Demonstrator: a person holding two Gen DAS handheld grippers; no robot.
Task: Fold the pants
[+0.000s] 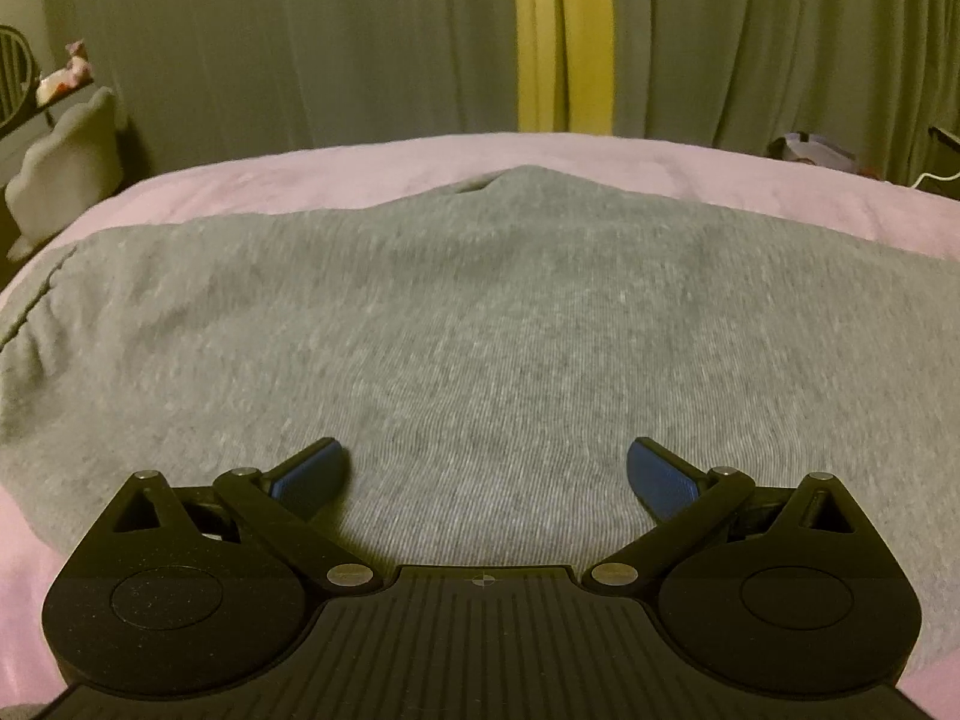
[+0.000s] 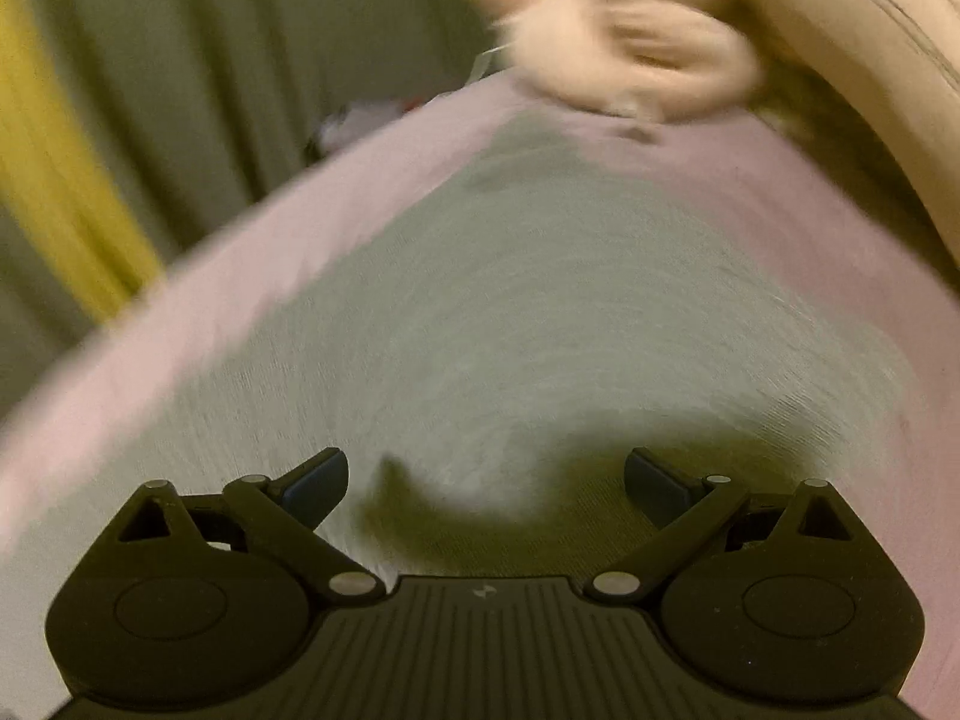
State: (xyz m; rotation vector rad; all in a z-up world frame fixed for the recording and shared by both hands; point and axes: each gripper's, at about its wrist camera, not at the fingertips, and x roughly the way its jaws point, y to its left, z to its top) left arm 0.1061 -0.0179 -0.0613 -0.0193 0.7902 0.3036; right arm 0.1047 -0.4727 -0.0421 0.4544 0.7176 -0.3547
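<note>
I am holding the left gripper low over the pants, with its two fingers spread wide and nothing between them. The blue pads are hovering just above the grey cloth, and I cannot tell if they are touching it. The pants are lying directly under and ahead of this gripper, flat on the pink bed. In this view the cloth is running mostly from side to side, so I am judging that its long axis is crossing my line of approach. At the left a stitched seam is curving down toward the near edge. On the far side the cloth is rising to a small peak with a dark slit, and behind it the pink sheet is showing, then the curtain.

The right gripper is also standing wide and empty above the same pants. This picture is strongly blurred, so I am not trusting small details there. From this side the cloth is stretching away from the gripper and narrowing toward the far end, near a pale blurred object that I cannot identify.

Both grippers are near the cloth; I am judging that the next grasp should be taking a near edge.
</note>
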